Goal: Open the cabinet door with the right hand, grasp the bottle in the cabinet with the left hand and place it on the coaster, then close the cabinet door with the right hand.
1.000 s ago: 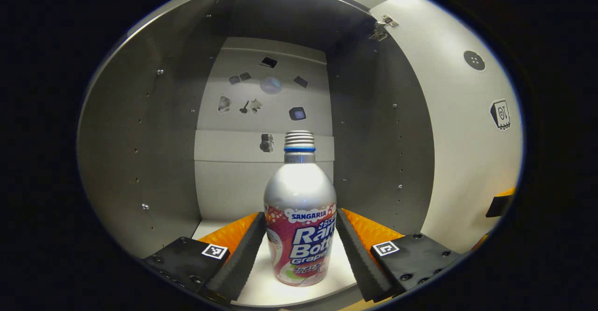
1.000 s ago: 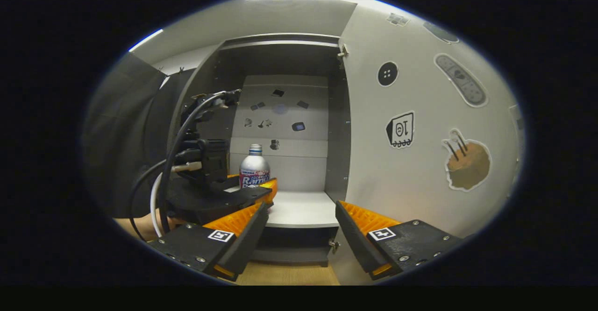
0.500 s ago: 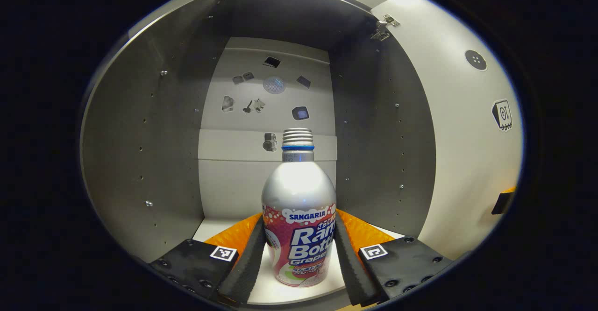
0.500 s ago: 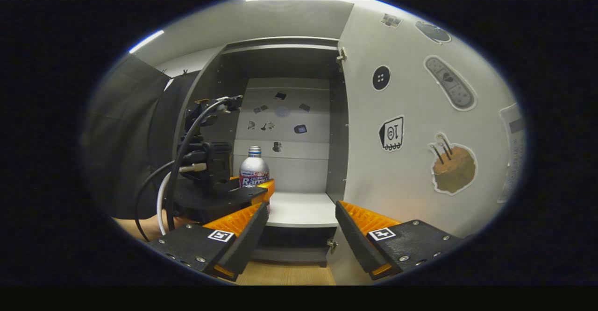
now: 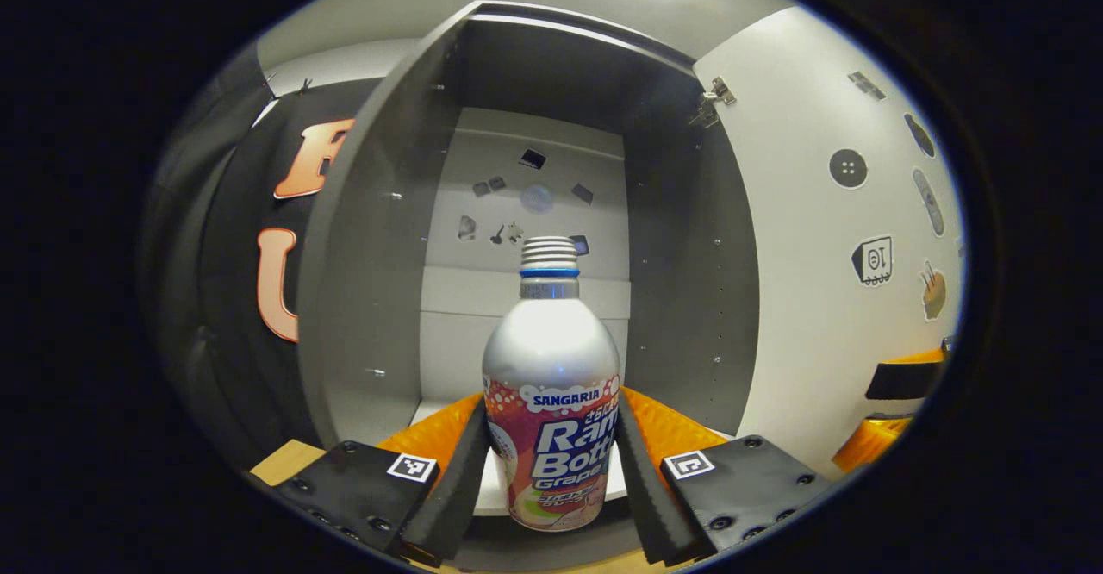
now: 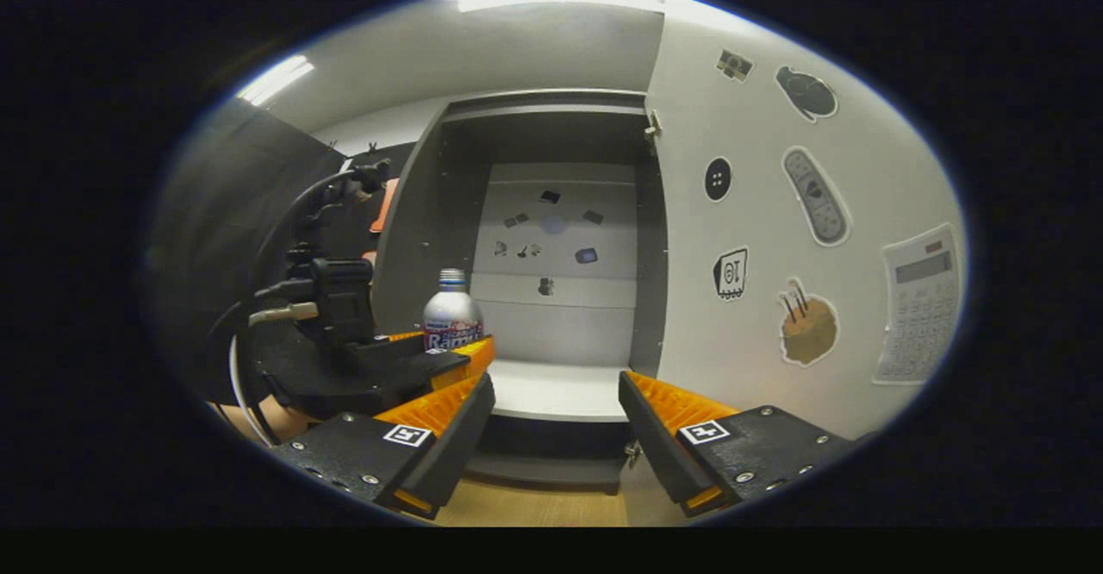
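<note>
A light wooden bench (image 6: 530,509) runs below a grey cabinet (image 5: 370,298) whose pale shelf (image 6: 556,389) sits in the lit interior, with black booth cloth (image 5: 233,238) hanging to the cabinet's left and a white ceiling with a strip light (image 6: 276,78) above. The cabinet door (image 6: 775,238) stands swung wide open on the right, its inner face carrying stickers, among them a button, a bandage, a calculator and a brown round shape; small stickers also dot the cabinet's back panel (image 5: 526,203). In the left gripper view the left gripper (image 5: 551,479) has its fingers clamped on the lower body of the bottle (image 5: 551,410), one finger on each side, the bottle upright with its threaded neck uncapped. In the right gripper view the bottle (image 6: 451,320) sits in front of the cabinet's left wall, at the shelf's front edge, held in the left gripper (image 6: 448,354), whose cables loop up at the left; a hand (image 6: 276,419) shows beneath it. The right gripper (image 6: 556,432) hovers before the opening with its fingers apart and holding nothing, nothing standing between it and the door. Compared with a second ago, the left gripper and bottle have drawn back out of the cabinet: the cloth wall and bench edge now show in its view, and the bottle's base is off the shelf.
</note>
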The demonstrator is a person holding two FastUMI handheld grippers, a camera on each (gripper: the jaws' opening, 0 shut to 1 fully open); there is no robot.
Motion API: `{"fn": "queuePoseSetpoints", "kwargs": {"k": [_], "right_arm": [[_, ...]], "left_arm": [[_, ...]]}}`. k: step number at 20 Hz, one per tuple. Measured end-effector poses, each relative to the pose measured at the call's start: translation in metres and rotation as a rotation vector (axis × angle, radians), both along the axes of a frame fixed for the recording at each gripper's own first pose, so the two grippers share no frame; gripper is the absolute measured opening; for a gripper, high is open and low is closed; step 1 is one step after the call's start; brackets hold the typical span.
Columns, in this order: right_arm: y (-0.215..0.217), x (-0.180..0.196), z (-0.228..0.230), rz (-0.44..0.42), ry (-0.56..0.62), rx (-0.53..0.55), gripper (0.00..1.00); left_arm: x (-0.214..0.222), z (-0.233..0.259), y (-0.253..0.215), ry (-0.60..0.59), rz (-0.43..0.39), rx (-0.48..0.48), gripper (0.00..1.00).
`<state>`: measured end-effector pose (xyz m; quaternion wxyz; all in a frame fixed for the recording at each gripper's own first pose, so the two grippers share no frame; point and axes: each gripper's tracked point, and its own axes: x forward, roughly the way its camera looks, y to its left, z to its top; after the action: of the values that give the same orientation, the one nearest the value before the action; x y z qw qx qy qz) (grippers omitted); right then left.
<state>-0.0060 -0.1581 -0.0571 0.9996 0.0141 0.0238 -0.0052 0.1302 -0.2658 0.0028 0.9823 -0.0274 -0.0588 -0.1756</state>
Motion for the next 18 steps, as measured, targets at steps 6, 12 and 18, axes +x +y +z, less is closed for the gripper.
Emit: {"fn": "queuePoseSetpoints", "kwargs": {"k": [6,12,18], "right_arm": [[0.028,-0.027,0.004,0.013,0.0,-0.005,0.89],[0.077,-0.063,0.014,-0.021,-0.009,0.0,0.89],[0.128,-0.118,0.019,-0.098,0.021,-0.027,0.89]], "left_arm": [[-0.069,-0.01,0.047,-0.026,0.035,0.027,0.82],[-0.121,-0.02,0.086,-0.016,-0.002,0.061,0.81],[-0.174,-0.018,0.136,-0.008,-0.045,0.048,0.81]]}}
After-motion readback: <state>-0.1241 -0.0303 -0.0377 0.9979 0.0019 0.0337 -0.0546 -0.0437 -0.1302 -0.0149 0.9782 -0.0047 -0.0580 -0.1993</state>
